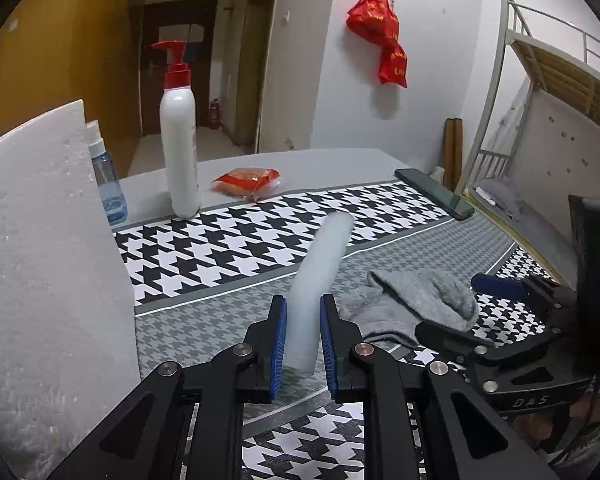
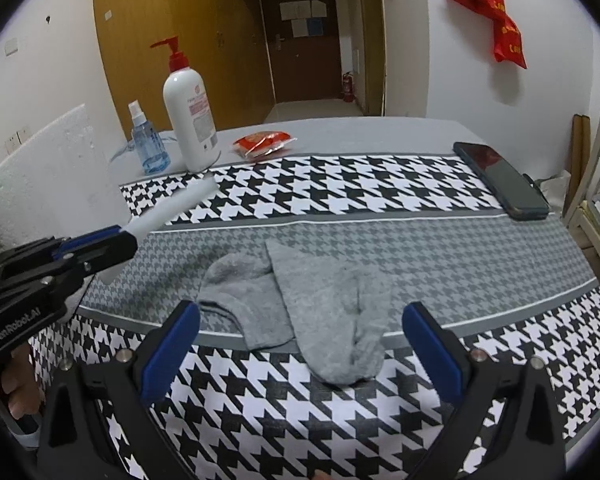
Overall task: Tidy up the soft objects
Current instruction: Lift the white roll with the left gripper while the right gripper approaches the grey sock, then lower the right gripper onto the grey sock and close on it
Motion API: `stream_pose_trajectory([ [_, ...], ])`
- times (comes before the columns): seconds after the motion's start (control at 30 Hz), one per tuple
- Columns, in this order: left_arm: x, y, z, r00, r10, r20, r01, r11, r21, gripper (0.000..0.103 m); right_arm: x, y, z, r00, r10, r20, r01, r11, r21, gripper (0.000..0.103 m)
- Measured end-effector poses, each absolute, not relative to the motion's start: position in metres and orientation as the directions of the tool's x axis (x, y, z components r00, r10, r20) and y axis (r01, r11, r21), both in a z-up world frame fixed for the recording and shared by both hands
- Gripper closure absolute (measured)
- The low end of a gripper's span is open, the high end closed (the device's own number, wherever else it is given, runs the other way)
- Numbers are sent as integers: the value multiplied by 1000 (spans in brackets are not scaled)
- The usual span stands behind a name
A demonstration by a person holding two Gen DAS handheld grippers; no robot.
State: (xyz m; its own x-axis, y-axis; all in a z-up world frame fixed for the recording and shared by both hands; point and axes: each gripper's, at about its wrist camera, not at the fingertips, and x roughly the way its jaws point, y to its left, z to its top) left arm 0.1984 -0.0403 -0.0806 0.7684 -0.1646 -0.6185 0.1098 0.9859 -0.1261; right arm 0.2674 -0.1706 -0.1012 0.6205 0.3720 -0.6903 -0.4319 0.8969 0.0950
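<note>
My left gripper [image 1: 303, 320] is shut on a pale white foam strip [image 1: 320, 272] and holds it above the houndstooth cloth, pointing away from me. The strip [image 2: 172, 208] and the left gripper [image 2: 96, 244] also show in the right wrist view at the left. Two grey socks [image 2: 300, 304] lie overlapping on the grey band of the cloth; they also show in the left wrist view [image 1: 416, 300]. My right gripper [image 2: 300, 328] is open, its jaws wide on either side of the near sock end, just above it.
A white pump bottle [image 2: 188, 120], a blue spray bottle [image 2: 148, 148] and a red snack packet [image 2: 264, 142] stand at the back. A dark phone [image 2: 504, 180] lies at the right. A white foam slab [image 1: 40, 248] stands at the left. A bunk bed [image 1: 540, 92] is right.
</note>
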Motion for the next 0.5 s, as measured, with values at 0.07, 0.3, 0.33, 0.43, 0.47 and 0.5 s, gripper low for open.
stream_pose_trajectory([
  [0.07,198,-38,-81,770,-161,-617,104,986,-129,85,271,-166,-105,610,350,-711,-424,902,81,1],
  [0.3,197,-37,-80,777,-156,-609,95,987,-132,85,289,-165,-115,574,303,-761,-382,921,79,5],
  [0.33,197,-37,-80,778,-157,-609,95,987,-132,85,291,-164,-117,565,296,-771,-378,923,77,5],
  [0.43,197,-37,-80,776,-156,-611,96,987,-130,85,294,-158,-121,548,273,-790,-379,924,56,5],
  [0.47,197,-38,-81,774,-157,-613,97,987,-131,85,294,-158,-121,548,273,-790,-379,924,56,5],
  [0.5,198,-38,-81,773,-160,-613,99,986,-132,85,293,-157,-122,549,264,-793,-380,924,44,5],
])
